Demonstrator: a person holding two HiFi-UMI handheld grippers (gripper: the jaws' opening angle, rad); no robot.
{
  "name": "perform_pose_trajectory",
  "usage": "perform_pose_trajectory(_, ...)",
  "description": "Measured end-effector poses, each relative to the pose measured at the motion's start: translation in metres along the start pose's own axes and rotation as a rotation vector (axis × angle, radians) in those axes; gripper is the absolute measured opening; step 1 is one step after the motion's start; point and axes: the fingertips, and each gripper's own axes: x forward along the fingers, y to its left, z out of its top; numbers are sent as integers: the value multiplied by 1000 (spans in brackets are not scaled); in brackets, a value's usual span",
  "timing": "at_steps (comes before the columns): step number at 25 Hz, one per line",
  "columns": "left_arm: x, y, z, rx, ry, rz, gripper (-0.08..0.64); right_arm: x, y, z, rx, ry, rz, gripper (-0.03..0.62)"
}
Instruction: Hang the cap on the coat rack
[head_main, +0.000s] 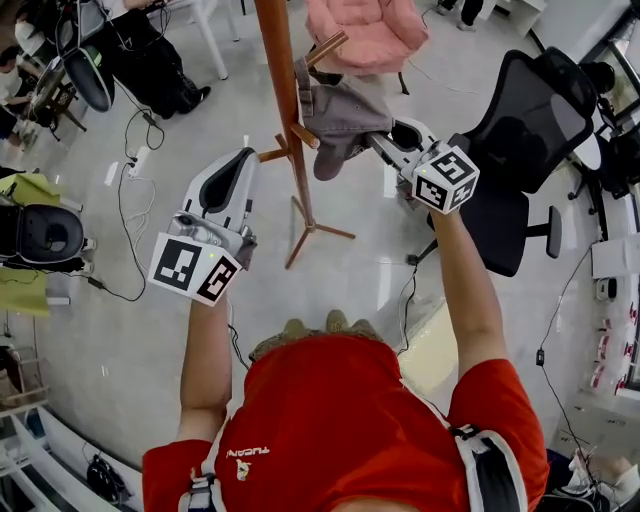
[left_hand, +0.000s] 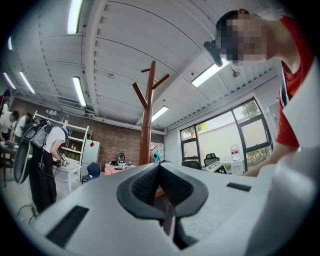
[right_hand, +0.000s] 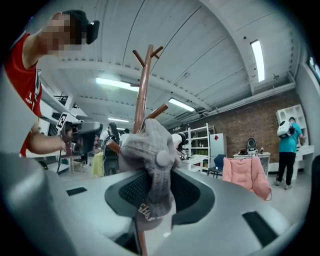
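Observation:
The wooden coat rack (head_main: 290, 120) stands on the floor in front of me. A grey cap (head_main: 345, 118) hangs on one of its right-hand pegs. My right gripper (head_main: 385, 140) reaches in from the right, its tips at the cap. In the right gripper view the cap (right_hand: 150, 150) hangs on the rack (right_hand: 141, 95) and droops between the jaws of the right gripper (right_hand: 152, 185). The pads stand apart from the fabric, so this gripper is open. My left gripper (head_main: 235, 165) hovers left of the pole, shut and empty. In its own view the left gripper (left_hand: 159, 167) points up at the rack (left_hand: 146, 125).
A black office chair (head_main: 520, 130) stands close on the right. A pink padded chair (head_main: 365, 30) is behind the rack. Cables (head_main: 130, 200) run over the floor at the left, near a black seat (head_main: 45, 235). People stand at benches in the background.

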Motion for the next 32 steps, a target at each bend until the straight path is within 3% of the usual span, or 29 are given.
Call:
perform_pose_trajectory(4,4,-8,-3,6,11,-8,8,-3,4,-13,-43,40,-8,190)
perform_pose_trajectory(12,8,-23,-1,7,6,-47,8,-37,23,17,-37,-57,-7,207)
perform_pose_trajectory(19,7,-44,9,3,-20,-114,8,-58,84,86,-13,-263,4,124)
perform_pose_trajectory(24,9,-60,23,-5,-52,-169,8,-64,125,120,-4,-352,15,78)
perform_pose_trajectory(32,10,-76,37,-34,-96,-236,8,-72,156,133,-5,-376,-47,26)
